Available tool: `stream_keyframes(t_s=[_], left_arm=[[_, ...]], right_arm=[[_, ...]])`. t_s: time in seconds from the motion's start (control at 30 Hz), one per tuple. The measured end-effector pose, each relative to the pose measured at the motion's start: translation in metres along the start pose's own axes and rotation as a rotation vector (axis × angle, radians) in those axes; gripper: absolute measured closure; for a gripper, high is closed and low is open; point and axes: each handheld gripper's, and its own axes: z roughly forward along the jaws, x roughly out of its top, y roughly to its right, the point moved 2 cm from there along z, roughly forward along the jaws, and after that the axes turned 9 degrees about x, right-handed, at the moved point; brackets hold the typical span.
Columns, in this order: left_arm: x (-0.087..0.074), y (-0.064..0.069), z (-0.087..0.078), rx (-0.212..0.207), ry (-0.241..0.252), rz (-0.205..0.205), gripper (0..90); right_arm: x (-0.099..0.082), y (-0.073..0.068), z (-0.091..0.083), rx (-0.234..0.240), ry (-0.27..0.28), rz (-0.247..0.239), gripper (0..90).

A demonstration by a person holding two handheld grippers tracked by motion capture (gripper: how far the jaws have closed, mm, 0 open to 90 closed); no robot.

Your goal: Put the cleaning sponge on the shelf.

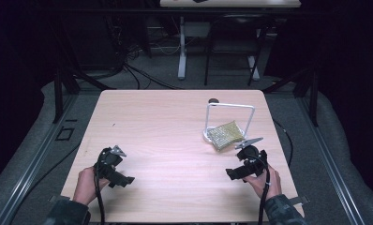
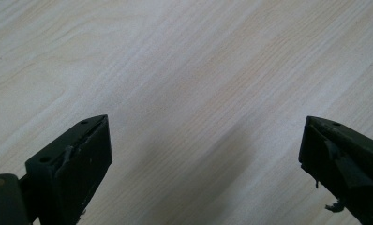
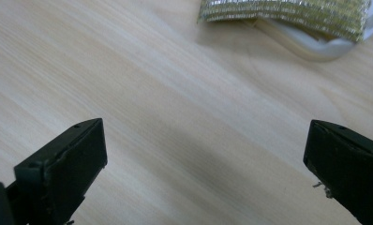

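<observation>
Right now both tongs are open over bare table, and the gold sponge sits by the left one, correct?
Not quite. The gold sponge lies by the right tongs, not the left tongs; the high view shows it leaning on the white wire stand just ahead of the right hand. Both tongs are open over the bare table, as the two gripper views show.

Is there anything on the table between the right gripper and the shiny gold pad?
No, just bare table. The right gripper view shows the right gripper with only wood up to the pad; the high view agrees.
</observation>
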Motion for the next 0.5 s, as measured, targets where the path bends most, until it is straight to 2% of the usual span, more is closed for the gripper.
stream_keyframes(t_s=[0.2,0.5], left_arm=[[0.0,0.0,0.001,-0.002,-0.001,-0.002,2.7],[0.001,0.0,0.001,-0.004,-0.004,0.004,2.7]], right_arm=[[-0.015,0.002,0.008,0.015,-0.034,0.026,0.0],[-0.016,0.005,0.01,0.003,-0.051,0.016,0.2]])
